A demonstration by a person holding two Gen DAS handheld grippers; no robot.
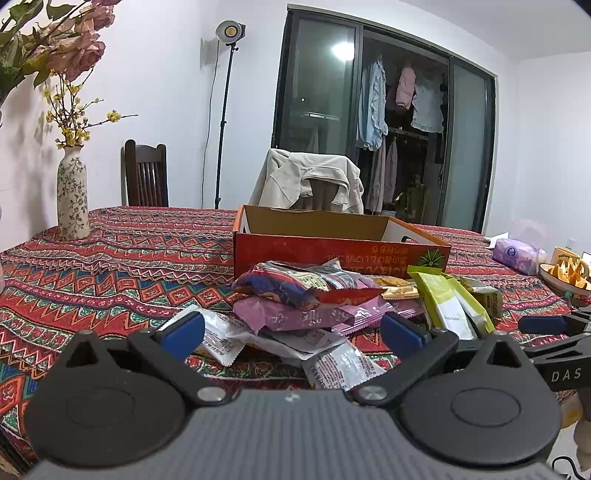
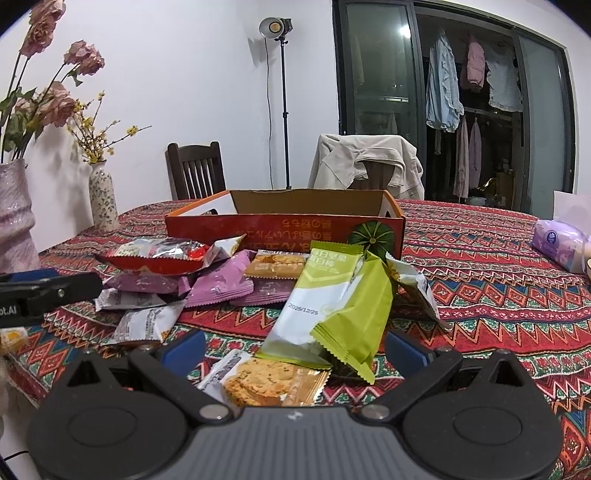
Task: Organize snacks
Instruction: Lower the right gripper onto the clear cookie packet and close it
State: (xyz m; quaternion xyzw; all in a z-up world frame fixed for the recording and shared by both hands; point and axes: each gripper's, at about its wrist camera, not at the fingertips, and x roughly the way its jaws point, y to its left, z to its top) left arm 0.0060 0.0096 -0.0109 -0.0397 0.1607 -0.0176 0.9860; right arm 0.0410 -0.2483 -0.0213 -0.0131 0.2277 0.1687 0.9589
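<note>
Snack packets (image 2: 258,291) lie heaped mid-table on the patterned tablecloth (image 1: 110,266), just before the open orange cardboard box (image 1: 332,251), with a floral vase (image 1: 72,195) at the left edge. Lime-green (image 2: 351,306), purple (image 1: 295,314), red and silver wrappers overlap; left gripper (image 1: 291,332) and right gripper (image 2: 293,349) both gape wide, holding nothing.

Both views evenly lit, indoor, fairly bright. Round studio lamp on a black stand (image 1: 229,31) (image 2: 275,26) glows warm against the white wall. A ceiling light reflects as a white glare spot in the dark glass sliding door (image 1: 341,50) (image 2: 404,31). Soft shadows of the pink artificial flowers (image 1: 79,51) (image 2: 59,103) fall on the wall. Heavy fisheye bend at the edges, black vignette in the corners. Door frame bows. Centre sharp, print on the lime-green snack packet (image 2: 325,291) readable; rim slightly soft.
</note>
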